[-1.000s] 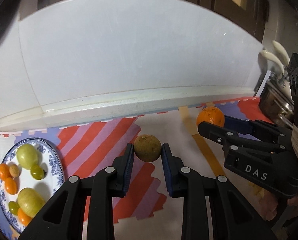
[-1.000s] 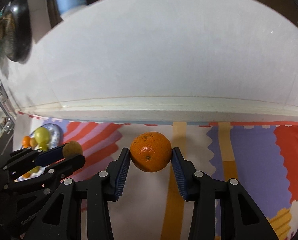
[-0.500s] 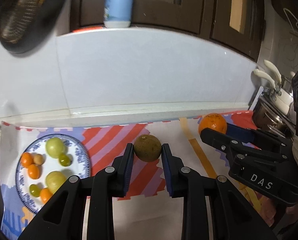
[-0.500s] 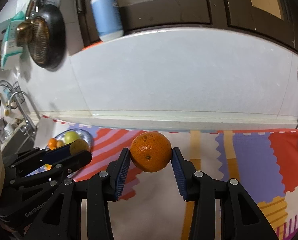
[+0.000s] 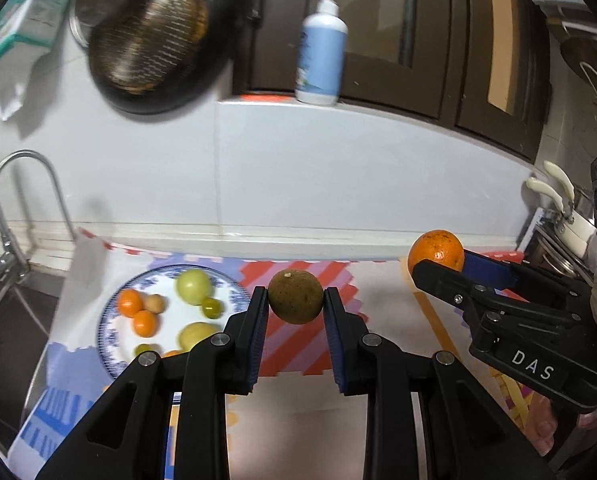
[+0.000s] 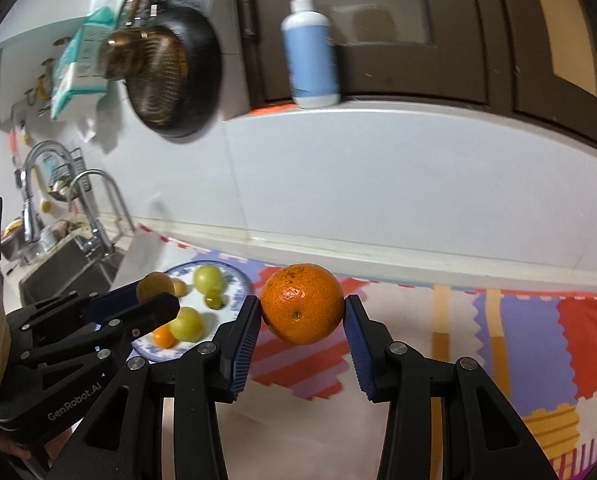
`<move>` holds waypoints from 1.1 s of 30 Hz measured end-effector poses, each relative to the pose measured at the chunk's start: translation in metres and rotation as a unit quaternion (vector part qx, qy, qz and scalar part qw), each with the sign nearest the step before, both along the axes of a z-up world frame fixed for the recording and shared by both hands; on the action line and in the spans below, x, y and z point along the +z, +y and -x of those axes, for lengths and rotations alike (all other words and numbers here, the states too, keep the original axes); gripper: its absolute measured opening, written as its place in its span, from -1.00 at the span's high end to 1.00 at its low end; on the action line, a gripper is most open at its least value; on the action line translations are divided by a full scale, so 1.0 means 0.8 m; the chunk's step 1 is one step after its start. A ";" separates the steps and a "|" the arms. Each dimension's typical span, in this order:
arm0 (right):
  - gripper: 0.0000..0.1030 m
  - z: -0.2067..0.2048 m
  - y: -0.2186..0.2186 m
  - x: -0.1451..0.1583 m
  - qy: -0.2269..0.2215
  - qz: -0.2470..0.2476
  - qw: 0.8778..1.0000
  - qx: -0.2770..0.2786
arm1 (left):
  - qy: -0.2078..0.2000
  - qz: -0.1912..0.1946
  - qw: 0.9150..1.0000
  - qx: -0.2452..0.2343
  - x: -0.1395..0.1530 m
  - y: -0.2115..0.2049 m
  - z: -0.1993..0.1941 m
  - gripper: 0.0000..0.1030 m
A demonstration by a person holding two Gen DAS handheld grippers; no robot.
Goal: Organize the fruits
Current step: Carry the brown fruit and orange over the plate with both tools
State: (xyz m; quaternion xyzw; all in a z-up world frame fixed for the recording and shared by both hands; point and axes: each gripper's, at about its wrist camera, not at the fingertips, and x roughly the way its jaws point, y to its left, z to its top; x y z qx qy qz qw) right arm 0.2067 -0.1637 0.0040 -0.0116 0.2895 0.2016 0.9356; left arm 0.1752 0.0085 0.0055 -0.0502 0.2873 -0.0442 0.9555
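Left gripper [image 5: 295,304] clamps a brownish-green fruit [image 5: 295,297], right gripper [image 6: 301,312] an orange [image 6: 301,303], both aloft right of the blue-rimmed plate [image 5: 110,316], presumably their destination.

- Both views are lit evenly and fairly brightly by indoor light from above; the white wall [image 5: 338,168] is rendered pale grey.
- Strong fisheye bending is seen at the edges, with black corners.
- The pan [image 5: 150,36] and bottle [image 6: 310,56] are smeared by motion blur.
- The orange [image 6: 302,308] is sharp, with a soft highlight.
- The plate [image 5: 110,320] is slightly blurred.
- Soft shadows are cast on the wall beside the tap [image 5: 22,196].
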 end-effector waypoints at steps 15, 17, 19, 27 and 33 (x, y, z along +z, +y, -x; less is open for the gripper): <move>0.15 0.001 0.094 0.013 -0.010 0.002 0.997 0.079 | -0.022 -0.019 0.997 0.067 0.018 0.078 0.017 0.45; 0.16 -0.005 0.104 0.011 -0.009 0.003 0.996 0.085 | -0.018 -0.021 0.997 0.071 0.015 0.086 0.012 0.45; 0.16 -0.012 0.115 0.009 -0.005 0.006 0.996 0.091 | -0.011 -0.023 0.997 0.072 0.010 0.093 0.004 0.45; 0.15 -0.058 0.155 -0.023 0.036 0.016 0.993 0.114 | 0.021 -0.021 0.997 0.067 -0.023 0.125 -0.035 0.45; 0.16 -0.084 0.187 -0.054 0.055 0.039 0.990 0.125 | 0.052 -0.021 0.996 0.070 -0.054 0.151 -0.057 0.45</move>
